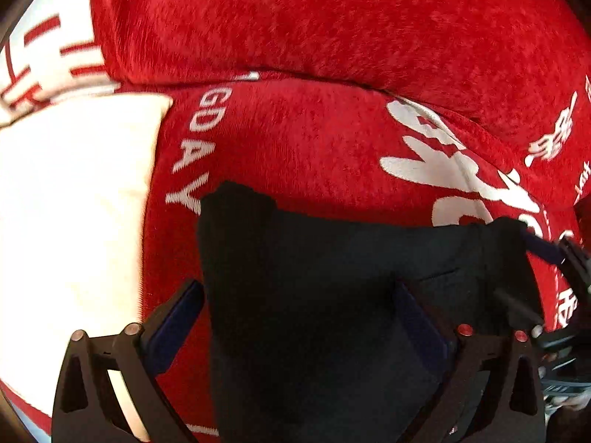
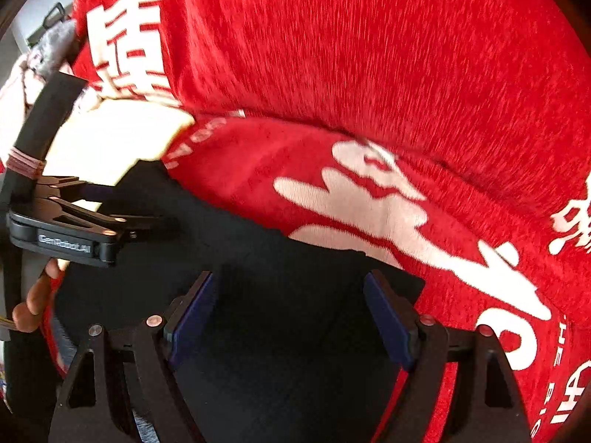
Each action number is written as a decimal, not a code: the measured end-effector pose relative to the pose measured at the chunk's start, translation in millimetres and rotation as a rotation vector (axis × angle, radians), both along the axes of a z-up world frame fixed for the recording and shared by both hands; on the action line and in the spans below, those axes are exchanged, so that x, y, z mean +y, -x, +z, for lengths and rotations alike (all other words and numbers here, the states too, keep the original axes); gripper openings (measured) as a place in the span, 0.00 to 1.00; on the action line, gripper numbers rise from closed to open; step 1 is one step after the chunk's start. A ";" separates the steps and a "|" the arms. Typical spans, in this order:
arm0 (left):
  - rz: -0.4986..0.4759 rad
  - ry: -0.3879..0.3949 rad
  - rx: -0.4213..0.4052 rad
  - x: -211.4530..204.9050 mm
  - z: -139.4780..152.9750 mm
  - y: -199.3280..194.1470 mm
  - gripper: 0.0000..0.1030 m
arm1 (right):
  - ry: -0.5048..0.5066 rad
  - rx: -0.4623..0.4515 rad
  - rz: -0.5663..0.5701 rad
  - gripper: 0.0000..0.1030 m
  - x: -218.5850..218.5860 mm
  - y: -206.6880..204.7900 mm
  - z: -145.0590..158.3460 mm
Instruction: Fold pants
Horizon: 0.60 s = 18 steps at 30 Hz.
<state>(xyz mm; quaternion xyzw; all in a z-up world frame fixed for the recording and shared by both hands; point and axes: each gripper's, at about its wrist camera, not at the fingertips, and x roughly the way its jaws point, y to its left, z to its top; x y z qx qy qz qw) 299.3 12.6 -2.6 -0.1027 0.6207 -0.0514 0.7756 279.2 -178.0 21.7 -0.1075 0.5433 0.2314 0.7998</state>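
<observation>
Black pants (image 1: 325, 295) lie folded on a red blanket (image 1: 295, 140) with white lettering. My left gripper (image 1: 299, 306) points steeply down over the pants' left part, jaws wide open. Its left finger (image 1: 181, 317) is beside the pants' left edge and its right finger (image 1: 417, 321) is over the cloth. My right gripper (image 2: 291, 306) is open above the pants (image 2: 288, 332), with black cloth under both pads and nothing pinched. The right gripper (image 1: 532, 277) also shows at the pants' right edge in the left wrist view. The left gripper (image 2: 125, 203) shows at the left of the right wrist view.
A white cushion or cloth (image 1: 74, 221) lies on the blanket just left of the pants, also seen as a white patch (image 2: 122, 140) behind the left gripper. A raised red fold of blanket (image 1: 332, 29) runs behind. A person's fingers (image 2: 35, 299) hold the left tool.
</observation>
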 end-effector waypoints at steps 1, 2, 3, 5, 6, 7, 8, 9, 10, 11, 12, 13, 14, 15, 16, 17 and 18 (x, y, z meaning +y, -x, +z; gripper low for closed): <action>0.016 0.035 0.022 3.3 -3.0 0.2 1.00 | -0.002 0.001 0.003 0.87 -0.4 1.0 -2.8; 0.032 0.072 0.046 7.4 -7.9 -0.3 1.00 | -0.013 0.004 0.000 0.88 -1.2 1.0 -4.4; 0.039 0.090 0.057 9.6 -11.4 -1.4 1.00 | -0.019 0.008 -0.004 0.88 -2.7 0.4 -5.2; 0.031 0.087 0.059 8.1 -11.9 -2.3 1.00 | -0.017 0.019 -0.010 0.89 -2.9 -0.8 -9.0; 0.017 0.055 0.047 4.1 -7.1 -2.1 1.00 | -0.007 0.020 -0.005 0.89 -1.4 -1.1 -9.6; 0.007 0.022 0.032 -0.8 -1.2 -2.2 1.00 | 0.002 0.022 -0.004 0.89 -0.1 -1.3 -7.9; -0.003 -0.029 0.009 -4.7 7.7 -0.3 1.00 | 0.013 0.023 -0.010 0.89 0.6 -1.1 -5.1; -0.011 -0.085 -0.020 -8.5 17.8 3.6 1.00 | 0.025 0.016 -0.021 0.89 0.4 0.9 0.1; -0.029 -0.136 -0.057 -12.1 30.5 11.1 1.00 | 0.030 0.003 -0.031 0.89 -0.3 6.3 8.4; -0.047 -0.165 -0.092 -13.9 41.8 20.2 1.00 | 0.017 -0.006 -0.029 0.90 -1.7 15.2 17.9; -0.059 -0.188 -0.117 -15.5 51.4 30.1 1.00 | 0.003 -0.010 -0.024 0.90 -3.0 24.7 25.7; -0.075 -0.206 -0.130 -20.7 60.2 43.5 1.00 | -0.013 -0.012 -0.014 0.90 -4.7 38.7 34.2; -0.092 -0.209 -0.133 -24.9 64.1 52.5 1.00 | -0.029 -0.003 0.003 0.92 -5.2 50.6 38.8; -0.110 -0.210 -0.134 -28.0 66.4 60.1 1.00 | -0.038 0.008 0.018 0.94 -5.0 58.5 40.9; -0.138 -0.217 -0.128 -34.3 65.2 68.3 1.00 | -0.042 0.028 0.045 0.96 -4.7 70.7 40.6; -0.164 -0.226 -0.104 -39.6 60.0 73.4 1.00 | -0.028 0.049 0.062 0.98 -3.8 78.5 36.6; -0.190 -0.235 -0.070 -44.7 51.1 76.1 1.00 | -0.011 0.069 0.073 0.98 -2.7 82.1 31.3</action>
